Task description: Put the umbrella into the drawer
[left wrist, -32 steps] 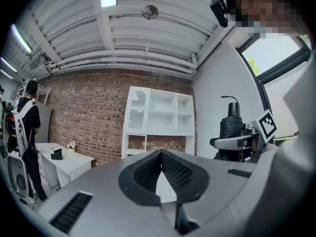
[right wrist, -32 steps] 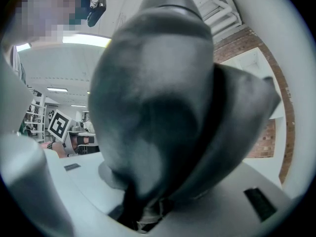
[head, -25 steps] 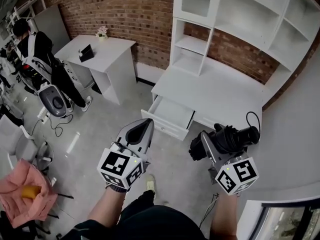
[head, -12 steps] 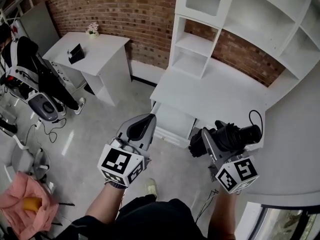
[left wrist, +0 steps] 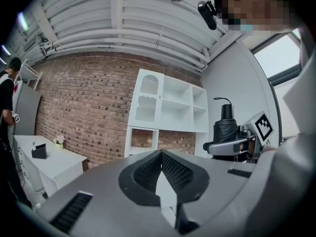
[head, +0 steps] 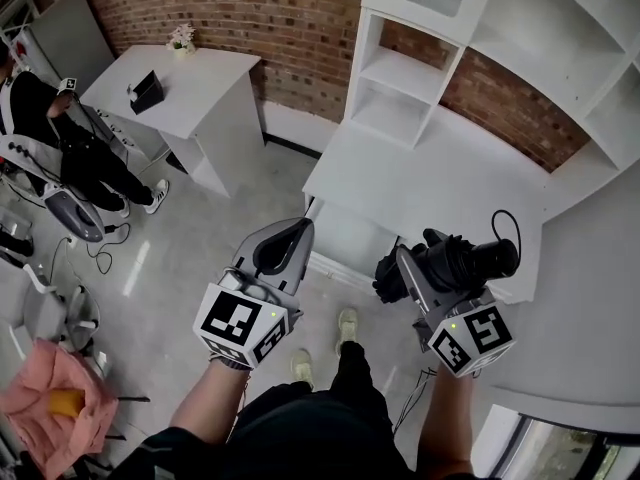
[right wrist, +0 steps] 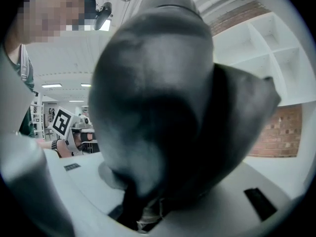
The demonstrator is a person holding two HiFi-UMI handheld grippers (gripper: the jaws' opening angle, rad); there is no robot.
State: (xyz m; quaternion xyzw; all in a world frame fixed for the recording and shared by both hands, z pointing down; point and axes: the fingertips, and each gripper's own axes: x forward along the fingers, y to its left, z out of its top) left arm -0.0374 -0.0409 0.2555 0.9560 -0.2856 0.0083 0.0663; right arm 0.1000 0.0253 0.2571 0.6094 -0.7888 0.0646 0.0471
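**Head view:** the grey left gripper (head: 298,233), lower centre, has its jaws pressed together on nothing. The right gripper (head: 415,278), lower right, grasps a folded black fabric umbrella (head: 455,261). The umbrella is held in the air just right of the open white drawer (head: 345,236) of a white wooden desk (head: 430,178).

**Left gripper view:** the jaws meet at centre with nothing between them. The umbrella stands upright at the right edge.

**Right gripper view:** the umbrella's dark fabric fills the frame, clamped between the jaws.
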